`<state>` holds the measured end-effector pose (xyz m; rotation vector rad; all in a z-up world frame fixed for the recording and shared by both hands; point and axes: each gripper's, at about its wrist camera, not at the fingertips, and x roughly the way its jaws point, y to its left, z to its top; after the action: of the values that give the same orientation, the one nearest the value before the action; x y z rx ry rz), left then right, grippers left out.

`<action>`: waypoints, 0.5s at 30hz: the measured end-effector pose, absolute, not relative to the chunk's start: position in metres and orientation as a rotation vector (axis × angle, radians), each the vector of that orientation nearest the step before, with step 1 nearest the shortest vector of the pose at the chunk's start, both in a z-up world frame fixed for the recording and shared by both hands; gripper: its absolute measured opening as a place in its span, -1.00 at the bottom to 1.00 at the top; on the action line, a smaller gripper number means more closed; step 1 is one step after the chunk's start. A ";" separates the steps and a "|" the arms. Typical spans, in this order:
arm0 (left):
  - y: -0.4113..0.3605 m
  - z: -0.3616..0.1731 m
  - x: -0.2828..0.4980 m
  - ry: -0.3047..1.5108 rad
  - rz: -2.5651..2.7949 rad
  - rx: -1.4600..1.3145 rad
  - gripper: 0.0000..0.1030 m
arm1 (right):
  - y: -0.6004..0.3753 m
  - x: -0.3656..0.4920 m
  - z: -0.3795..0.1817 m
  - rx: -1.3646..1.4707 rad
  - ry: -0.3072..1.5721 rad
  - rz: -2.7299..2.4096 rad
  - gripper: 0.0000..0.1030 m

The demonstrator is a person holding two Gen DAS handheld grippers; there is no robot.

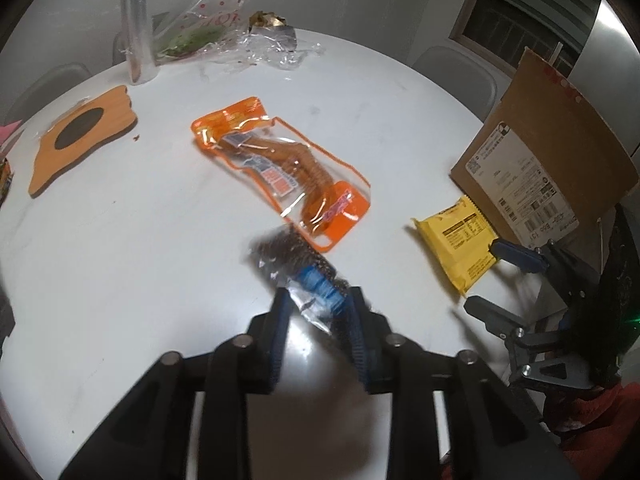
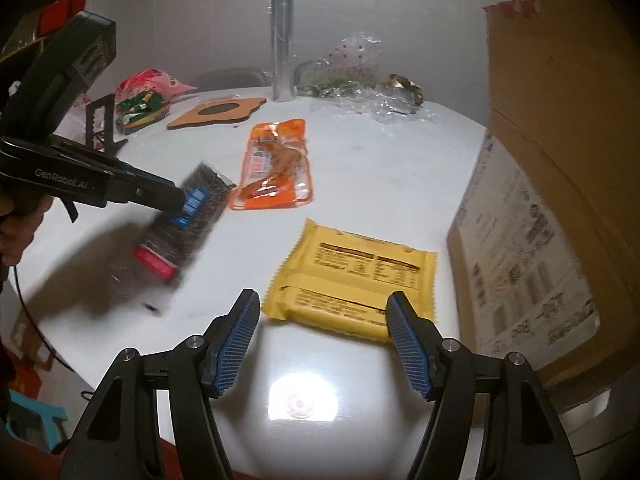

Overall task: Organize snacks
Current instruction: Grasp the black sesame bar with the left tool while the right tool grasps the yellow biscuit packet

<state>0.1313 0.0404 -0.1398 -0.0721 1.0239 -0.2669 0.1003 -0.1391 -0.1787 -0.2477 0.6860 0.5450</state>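
Note:
My left gripper (image 1: 318, 300) is shut on a dark cookie pack with a blue label (image 1: 296, 268) and holds it above the white table (image 1: 140, 240); the pack is blurred and also shows in the right wrist view (image 2: 188, 220). My right gripper (image 2: 322, 308) is open and empty, its fingers on either side of the near edge of a yellow snack pack (image 2: 352, 280), which also shows in the left wrist view (image 1: 456, 240). An orange clear-window snack bag (image 1: 280, 172) lies mid-table, seen in the right wrist view too (image 2: 276, 164).
A cardboard box (image 2: 540, 200) stands at the table's right edge, next to the yellow pack. At the back are a clear cylinder (image 2: 282, 44), crumpled plastic wrap (image 2: 372, 92), a wooden coaster board (image 2: 216, 112) and a bag of sweets (image 2: 144, 100).

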 end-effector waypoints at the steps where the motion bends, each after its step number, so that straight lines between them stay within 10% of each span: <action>1: 0.041 -0.140 0.131 1.023 -0.260 -0.077 -0.30 | -0.138 0.100 -0.179 -0.241 0.686 0.547 0.27; 15: 0.029 -0.147 0.120 0.993 -0.245 -0.129 0.22 | -0.125 0.117 -0.155 -0.219 0.668 0.600 0.21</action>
<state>0.1198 0.0288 -0.1474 -0.1286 0.9932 -0.2455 0.1168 -0.1252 -0.1550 -0.2187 0.6678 0.5996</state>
